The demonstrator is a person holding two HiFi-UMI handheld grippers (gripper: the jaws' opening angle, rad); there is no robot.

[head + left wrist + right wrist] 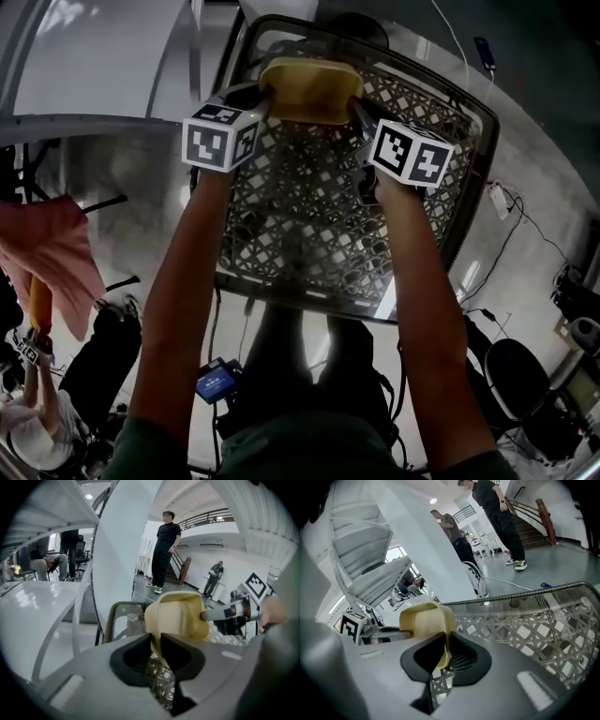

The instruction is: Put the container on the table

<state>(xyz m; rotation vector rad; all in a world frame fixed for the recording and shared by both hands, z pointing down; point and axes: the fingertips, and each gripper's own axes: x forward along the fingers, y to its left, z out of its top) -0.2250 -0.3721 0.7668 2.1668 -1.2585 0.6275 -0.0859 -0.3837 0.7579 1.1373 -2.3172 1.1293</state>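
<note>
A tan plastic container (309, 89) hangs between my two grippers above the far end of a grey lattice cart basket (469, 178). My left gripper (265, 98) is shut on the container's left rim, which shows as a thin tan edge pinched between the jaws (156, 641). My right gripper (356, 108) is shut on the opposite rim (446, 651). In the left gripper view the container (180, 616) stands open side up, just ahead of the jaws. The white table (94, 56) lies to the left of the cart.
The cart's rim (525, 595) runs below and beyond the container. A person in black (164, 550) stands on the floor past the cart, and another sits by the table (42, 564). A pink cloth (56, 253) hangs at left; cables (525, 225) lie on the floor at right.
</note>
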